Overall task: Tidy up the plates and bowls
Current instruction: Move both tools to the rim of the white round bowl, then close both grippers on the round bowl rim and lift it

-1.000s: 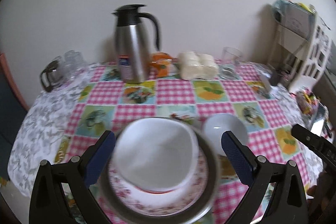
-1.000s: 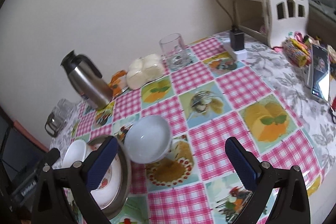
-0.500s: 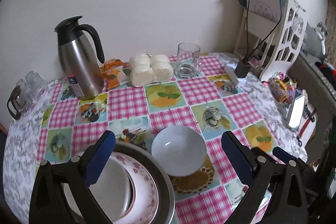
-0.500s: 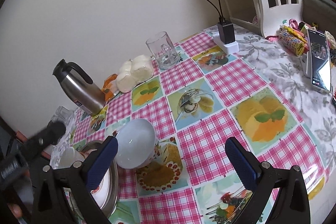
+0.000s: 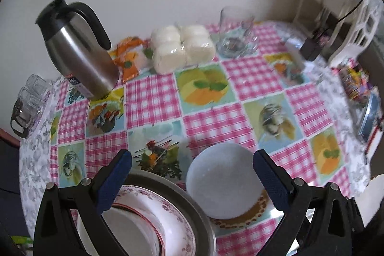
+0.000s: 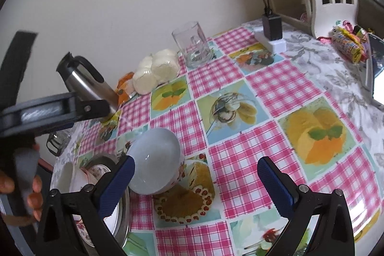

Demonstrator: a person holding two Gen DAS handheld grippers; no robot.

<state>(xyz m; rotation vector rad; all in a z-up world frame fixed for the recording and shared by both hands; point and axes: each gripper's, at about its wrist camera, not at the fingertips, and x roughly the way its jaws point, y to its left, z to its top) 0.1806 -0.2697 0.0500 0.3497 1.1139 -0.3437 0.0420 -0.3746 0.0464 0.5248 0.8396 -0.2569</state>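
Checkered counter [image 5: 153, 97] now fills both views as the left gripper [image 5: 192, 174] and right gripper [image 6: 195, 174], jaws open and empty, have closed on the white bowl [image 5: 222, 180].

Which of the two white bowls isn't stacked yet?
The loose white bowl sits alone on the tablecloth, right of the metal tray. The other bowl is already nested on the floral plate inside that tray.
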